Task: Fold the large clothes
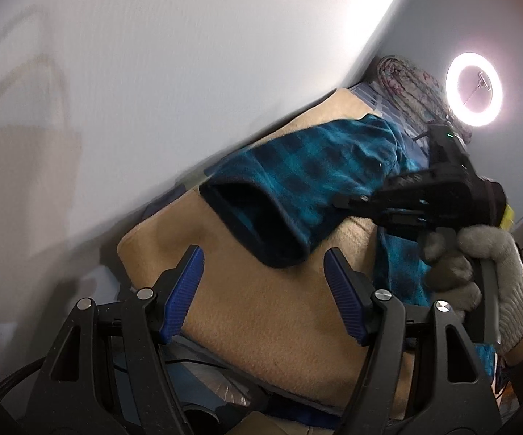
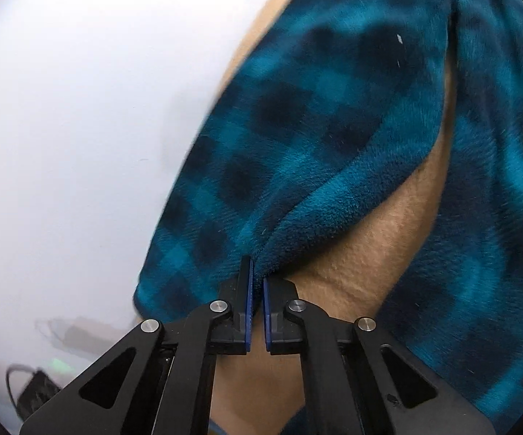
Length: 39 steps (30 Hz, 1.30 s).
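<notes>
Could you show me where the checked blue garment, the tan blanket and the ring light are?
checked blue garment (image 2: 334, 127): right wrist view, middle of fleece leg.
tan blanket (image 1: 268, 319): left wrist view, bare patch between the fingers.
ring light (image 1: 459, 114): left wrist view, glowing lower-left rim.

Left gripper (image 1: 263, 268) hanging open over tan blanket (image 1: 261, 326); teal plaid fleece garment (image 1: 308, 177) beyond, right gripper (image 1: 341, 201) on it, gloved hand (image 1: 486, 275) squeezing.
</notes>
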{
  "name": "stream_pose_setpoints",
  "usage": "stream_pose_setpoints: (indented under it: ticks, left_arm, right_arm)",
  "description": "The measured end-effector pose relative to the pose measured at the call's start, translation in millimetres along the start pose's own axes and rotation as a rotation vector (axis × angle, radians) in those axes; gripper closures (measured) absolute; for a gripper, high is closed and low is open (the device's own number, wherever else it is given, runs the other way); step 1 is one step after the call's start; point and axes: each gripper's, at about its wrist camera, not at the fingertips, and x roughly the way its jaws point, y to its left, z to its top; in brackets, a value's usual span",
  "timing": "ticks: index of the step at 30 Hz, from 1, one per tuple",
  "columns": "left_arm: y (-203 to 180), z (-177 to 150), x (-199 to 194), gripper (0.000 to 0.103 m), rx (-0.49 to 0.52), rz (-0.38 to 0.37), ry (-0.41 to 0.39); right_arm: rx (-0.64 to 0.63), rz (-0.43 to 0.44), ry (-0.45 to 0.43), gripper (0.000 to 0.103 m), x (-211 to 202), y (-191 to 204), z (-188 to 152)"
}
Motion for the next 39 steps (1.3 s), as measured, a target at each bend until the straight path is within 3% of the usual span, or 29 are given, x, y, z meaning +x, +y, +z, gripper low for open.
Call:
stream_pose_setpoints:
  ticks: [3,6,16,17,20,21,22,25,27,29,34,39]
  left_arm:
    - [0,7,3,0.032,-0.015,-0.03,-0.004]
    - [0,12,15,0.032,-0.043,-0.047,0.006]
    - [-1,21,74,0.033,-0.099,-0.01,0.067]
    - [-1,21,80,0.035,-0.098,-0.004,0.074]
    - [-6,21,91,0.062,-0.069,0.03,0.074]
    - [-8,21,93,0.083,-0.053,0.029,0.069]
    - [-10,22,95,0.092,-0.043,0.023,0.068]
    - [-15,23,90,0.096,-0.029,-0.002,0.034]
    - [-20,24,79,0.097,-0.008,-0.024,0.002]
    - [-24,26,67,0.097,0.014,-0.053,-0.023]
    - [-39,31,42,0.097,0.102,-0.098,-0.083]
    - [-47,37,29,0.097,0.139,-0.148,-0.109]
  right_arm:
    - [-0.078,-0.043,-0.004,0.1,-23,3,-3]
    - [-0.057,-0.067,-0.011,0.1,-32,-7,1]
    - [-0.074,-0.073,0.036,0.099,-22,-7,11]
    - [-0.084,-0.077,0.043,0.099,-28,-8,9]
    - [-0.13,-0.114,0.059,0.099,-48,4,15]
    - [-0.144,-0.12,0.054,0.099,-51,8,23]
    - [-0.153,-0.117,0.047,0.099,-58,12,27]
    - [-0.165,-0.093,0.001,0.094,-92,19,44]
    - [-0.176,-0.11,-0.064,0.071,-114,26,56]
    - [-0.175,-0.134,-0.133,0.059,-130,27,77]
    - [-0.154,-0.167,-0.215,0.059,-132,23,138]
    - [-0.132,-0.219,-0.22,0.059,-94,9,192]
